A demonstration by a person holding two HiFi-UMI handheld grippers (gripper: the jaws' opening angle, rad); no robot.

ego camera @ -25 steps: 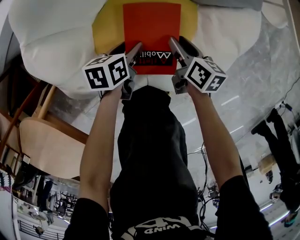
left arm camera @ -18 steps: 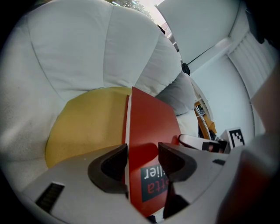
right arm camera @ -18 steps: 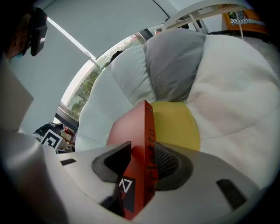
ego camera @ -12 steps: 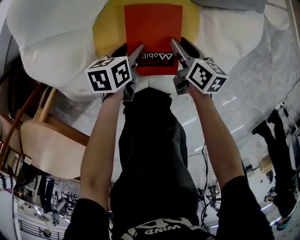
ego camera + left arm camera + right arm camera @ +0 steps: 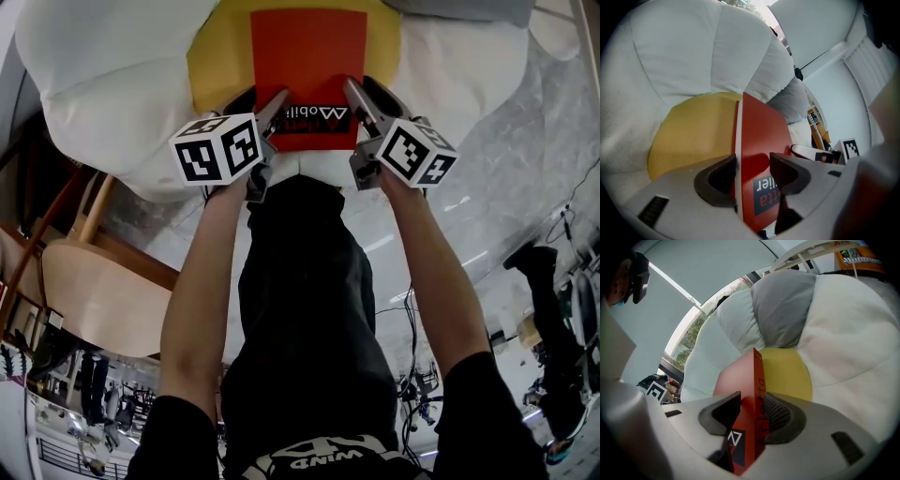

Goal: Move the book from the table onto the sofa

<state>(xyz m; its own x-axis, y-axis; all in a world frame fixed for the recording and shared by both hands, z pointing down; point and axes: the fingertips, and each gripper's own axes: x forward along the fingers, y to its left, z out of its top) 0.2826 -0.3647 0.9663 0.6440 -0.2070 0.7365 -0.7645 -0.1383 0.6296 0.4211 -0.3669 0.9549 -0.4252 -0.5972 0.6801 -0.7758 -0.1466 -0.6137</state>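
Observation:
A thin red book point(image 5: 307, 56) lies flat over the yellow cushion point(image 5: 211, 66) on the white sofa point(image 5: 103, 75). My left gripper point(image 5: 279, 97) is at its near left corner and my right gripper point(image 5: 349, 86) at its near right corner. In the left gripper view the book point(image 5: 761, 136) stands edge-on between the jaws of the left gripper point(image 5: 752, 166), one pad on the white page edge, the other on the cover. In the right gripper view the right gripper point(image 5: 752, 411) is shut on the book's spine point(image 5: 757, 390).
A grey pillow point(image 5: 783, 305) leans on the sofa back behind the yellow cushion point(image 5: 787, 371). A wooden chair point(image 5: 94, 281) stands at the left beside the sofa. Pale marble floor point(image 5: 525, 169) runs to the right, with cables and a person's legs farther off.

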